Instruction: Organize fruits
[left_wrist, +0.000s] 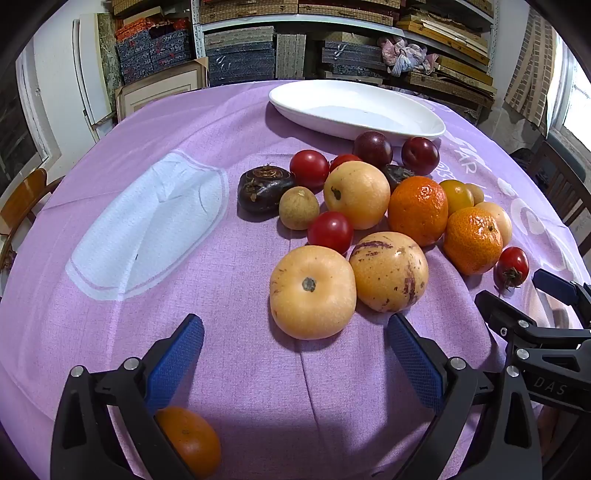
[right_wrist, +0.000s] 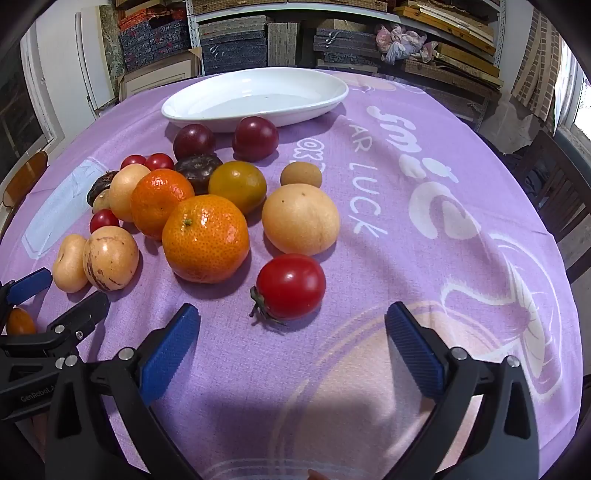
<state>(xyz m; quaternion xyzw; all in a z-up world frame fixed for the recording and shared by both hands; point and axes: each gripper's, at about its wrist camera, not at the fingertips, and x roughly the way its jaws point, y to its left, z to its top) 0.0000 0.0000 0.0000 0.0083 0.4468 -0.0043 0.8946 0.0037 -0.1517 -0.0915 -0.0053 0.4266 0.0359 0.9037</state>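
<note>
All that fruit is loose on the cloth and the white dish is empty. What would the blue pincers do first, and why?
Probably the right hand-held gripper eases forward and closes on the red tomato. Its jaws are wide open and empty, and that tomato lies right ahead of them, apart from the pile. The white dish is empty.

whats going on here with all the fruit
A person holds a gripper in each hand over a table of loose fruit. The left gripper is open in front of a pale yellow fruit; the right gripper is open in front of a red tomato. Neither holds anything. The white dish behind the pile is empty, so sorting has not begun.
</note>
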